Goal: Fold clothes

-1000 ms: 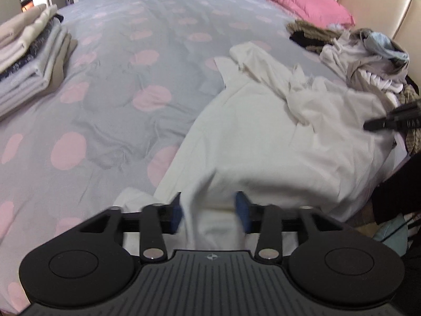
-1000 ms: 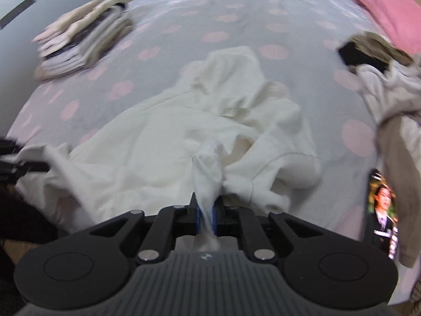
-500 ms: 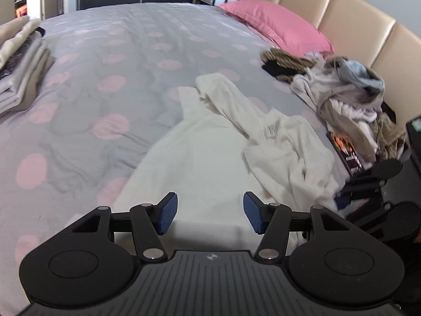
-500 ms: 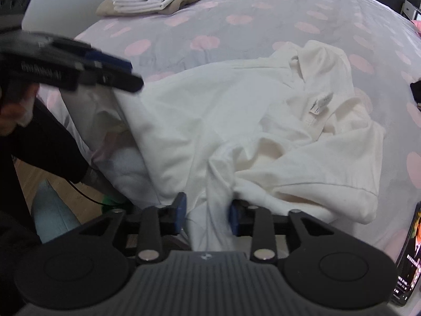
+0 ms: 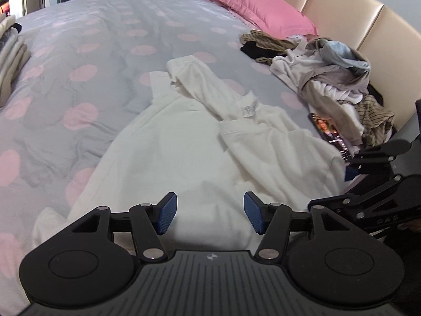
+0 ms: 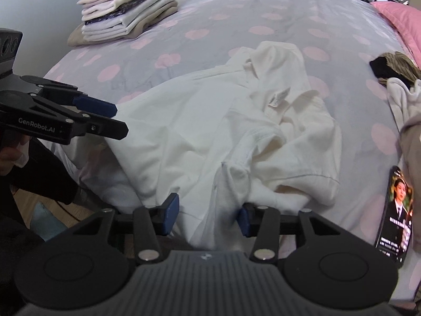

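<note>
After the right gripper (image 6: 208, 217) released the white shirt (image 6: 210, 131), both it and the left gripper (image 5: 209, 216) stood spread, leaving the shirt crumpled and unfolded.

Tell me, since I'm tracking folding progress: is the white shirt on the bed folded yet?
Not folded. The white shirt lies spread and rumpled on the bed, one part bunched over itself with its label showing.

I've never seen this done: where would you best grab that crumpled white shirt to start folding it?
Probably the white shirt by its bunched hem at the bed's near edge, coming in from the near side. That edge stands up in folds a gripper can pinch; the middle lies flat. Both the left gripper and right gripper are open.
</note>
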Available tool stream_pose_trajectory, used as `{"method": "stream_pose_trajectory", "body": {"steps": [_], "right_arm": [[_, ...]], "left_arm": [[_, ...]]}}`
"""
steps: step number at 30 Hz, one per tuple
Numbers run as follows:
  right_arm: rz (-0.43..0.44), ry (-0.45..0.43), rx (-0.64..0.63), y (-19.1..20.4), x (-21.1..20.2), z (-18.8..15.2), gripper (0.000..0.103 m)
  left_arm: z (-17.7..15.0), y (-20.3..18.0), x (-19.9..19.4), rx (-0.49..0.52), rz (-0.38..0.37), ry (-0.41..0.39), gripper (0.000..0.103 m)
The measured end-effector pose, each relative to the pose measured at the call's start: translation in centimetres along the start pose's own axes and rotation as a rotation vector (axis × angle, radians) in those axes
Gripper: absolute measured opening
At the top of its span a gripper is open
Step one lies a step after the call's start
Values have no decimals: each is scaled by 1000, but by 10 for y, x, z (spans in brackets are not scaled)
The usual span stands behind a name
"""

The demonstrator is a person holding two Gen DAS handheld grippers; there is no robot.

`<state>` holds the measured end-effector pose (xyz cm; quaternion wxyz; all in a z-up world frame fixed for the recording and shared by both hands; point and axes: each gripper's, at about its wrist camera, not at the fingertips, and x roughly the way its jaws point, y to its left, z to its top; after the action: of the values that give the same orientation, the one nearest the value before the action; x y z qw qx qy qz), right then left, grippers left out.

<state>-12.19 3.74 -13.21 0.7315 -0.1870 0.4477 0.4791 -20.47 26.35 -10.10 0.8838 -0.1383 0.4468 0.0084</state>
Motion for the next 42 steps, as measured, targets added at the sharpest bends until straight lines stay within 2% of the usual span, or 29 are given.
{"method": "stream_pose_trajectory", "body": {"steps": [1, 2, 9, 15, 17, 18, 20, 22, 26, 29, 30, 34, 38, 42], "right_arm": [[-3, -3, 0, 1, 0, -1, 23], [-10, -6, -8, 4, 1, -2, 18], [12, 22, -163, 37, 14, -7, 15], [60, 69, -305, 66, 27, -16, 15], [73, 71, -320, 70, 28, -17, 14], [73, 72, -322, 70, 28, -17, 14], [74, 73, -322, 69, 28, -17, 14], [74, 75, -324, 69, 29, -17, 15], [74, 78, -326, 69, 29, -16, 20], [70, 65, -302, 62, 25, -13, 28], [67, 60, -291, 59, 23, -12, 34], [9, 74, -242, 49, 17, -9, 43], [-51, 91, -170, 26, 8, 0, 44], [-111, 58, -124, 6, -4, 13, 44]], "left_arm": [[2, -4, 2, -2, -18, 1, 50], [3, -7, 4, -2, -37, 3, 50], [9, -29, 17, -1, -122, 23, 50], [8, -34, 25, -23, -156, 42, 50], [6, -30, 28, -40, -131, 57, 46], [5, -27, 29, -50, -116, 64, 33], [3, -22, 31, -68, -87, 79, 16], [1, -16, 33, -87, -58, 94, 9], [-4, -6, 37, -124, 0, 123, 6], [-7, 2, 40, -151, 43, 145, 6], [-8, 5, 41, -160, 58, 152, 6], [-8, 27, 26, -218, 137, 107, 5], [-6, 46, 8, -277, 175, 58, 5], [-5, 52, 1, -298, 187, 32, 5]]}}
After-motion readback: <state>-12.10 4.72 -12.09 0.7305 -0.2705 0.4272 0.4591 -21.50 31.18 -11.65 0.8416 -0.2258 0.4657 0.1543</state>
